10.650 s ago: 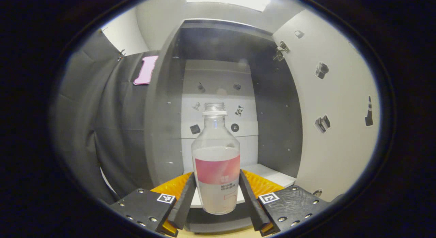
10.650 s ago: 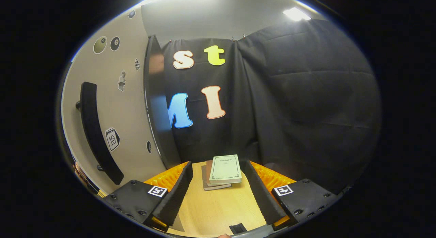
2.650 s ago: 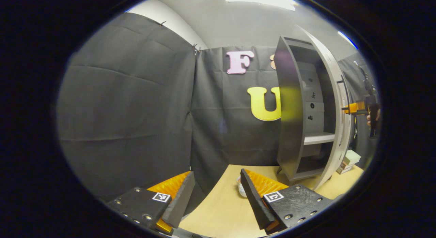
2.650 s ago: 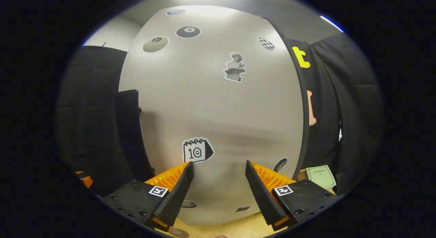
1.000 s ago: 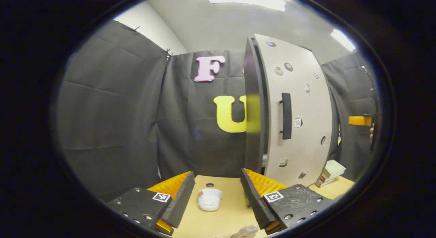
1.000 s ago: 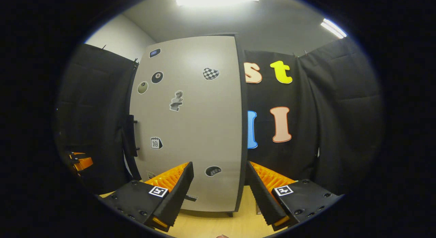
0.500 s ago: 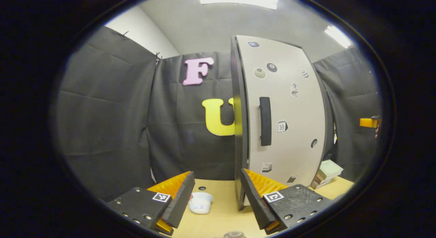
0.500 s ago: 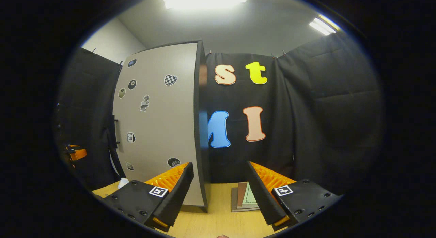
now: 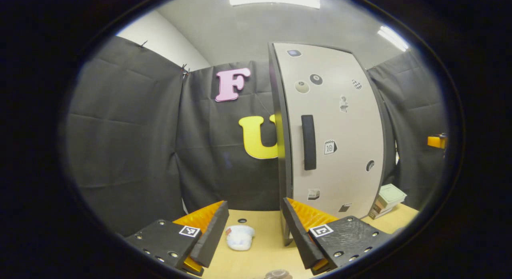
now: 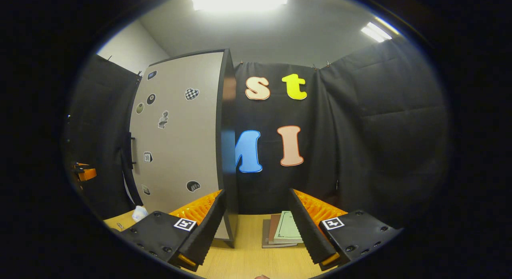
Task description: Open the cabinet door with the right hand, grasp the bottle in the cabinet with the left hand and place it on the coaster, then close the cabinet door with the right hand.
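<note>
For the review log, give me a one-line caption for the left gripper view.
Open left gripper over the table, facing the closed cabinet door and its handle.

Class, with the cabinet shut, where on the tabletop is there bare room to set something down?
Bare wood lies between the white bottle and the cabinet foot, and in front of the stacked books. It is tighter between the cabinet and the books.
</note>
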{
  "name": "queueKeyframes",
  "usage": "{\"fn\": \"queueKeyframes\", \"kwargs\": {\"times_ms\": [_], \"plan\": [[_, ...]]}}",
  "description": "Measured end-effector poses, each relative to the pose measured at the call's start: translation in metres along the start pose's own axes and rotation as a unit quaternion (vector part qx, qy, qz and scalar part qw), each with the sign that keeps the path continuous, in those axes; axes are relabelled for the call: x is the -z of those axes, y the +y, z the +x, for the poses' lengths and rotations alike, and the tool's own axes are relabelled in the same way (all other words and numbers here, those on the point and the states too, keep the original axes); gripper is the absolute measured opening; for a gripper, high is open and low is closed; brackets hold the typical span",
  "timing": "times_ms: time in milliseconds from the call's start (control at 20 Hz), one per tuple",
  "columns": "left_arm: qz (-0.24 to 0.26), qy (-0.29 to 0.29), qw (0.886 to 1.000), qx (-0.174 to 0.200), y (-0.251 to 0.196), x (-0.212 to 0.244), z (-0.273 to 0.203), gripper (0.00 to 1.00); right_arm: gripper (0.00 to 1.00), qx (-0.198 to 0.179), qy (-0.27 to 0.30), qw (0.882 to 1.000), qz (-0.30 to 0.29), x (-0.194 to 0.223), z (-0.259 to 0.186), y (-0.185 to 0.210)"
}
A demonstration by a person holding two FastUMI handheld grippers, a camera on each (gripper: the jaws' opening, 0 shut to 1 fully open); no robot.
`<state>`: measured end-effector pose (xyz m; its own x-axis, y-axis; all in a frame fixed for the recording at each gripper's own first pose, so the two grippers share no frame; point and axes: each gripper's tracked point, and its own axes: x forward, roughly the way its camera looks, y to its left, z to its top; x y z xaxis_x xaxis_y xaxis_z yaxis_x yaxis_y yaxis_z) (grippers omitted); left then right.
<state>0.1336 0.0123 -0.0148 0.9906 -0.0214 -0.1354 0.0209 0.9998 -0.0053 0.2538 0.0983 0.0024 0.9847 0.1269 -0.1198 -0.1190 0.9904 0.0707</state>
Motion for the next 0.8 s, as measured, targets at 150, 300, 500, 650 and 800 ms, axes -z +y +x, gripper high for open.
{"fn": "queueKeyframes", "kwargs": {"times_ms": [150, 300, 500, 650, 800], "plan": [[-0.001, 0.002, 1.000, -0.009, 0.005, -0.001, 0.001, 0.82, 0.98, -0.005, -0.001, 1.000, 0.006, 0.000, 0.001, 0.002], [-0.003, 0.002, 1.000, -0.014, 0.005, 0.001, -0.002, 0.82, 0.98, -0.011, -0.002, 1.000, 0.012, -0.002, 0.002, 0.005], [-0.009, 0.000, 1.000, -0.022, 0.014, 0.003, -0.008, 0.82, 0.98, -0.016, -0.006, 1.000, 0.007, -0.006, 0.001, 0.011], [-0.013, -0.005, 1.000, -0.026, 0.017, 0.001, -0.015, 0.82, 0.98, -0.017, -0.007, 1.000, 0.001, -0.009, -0.001, 0.014], [-0.015, -0.009, 0.999, -0.029, 0.022, 0.001, -0.018, 0.83, 0.98, -0.021, -0.009, 1.000, 0.001, -0.012, -0.001, 0.019]]}}
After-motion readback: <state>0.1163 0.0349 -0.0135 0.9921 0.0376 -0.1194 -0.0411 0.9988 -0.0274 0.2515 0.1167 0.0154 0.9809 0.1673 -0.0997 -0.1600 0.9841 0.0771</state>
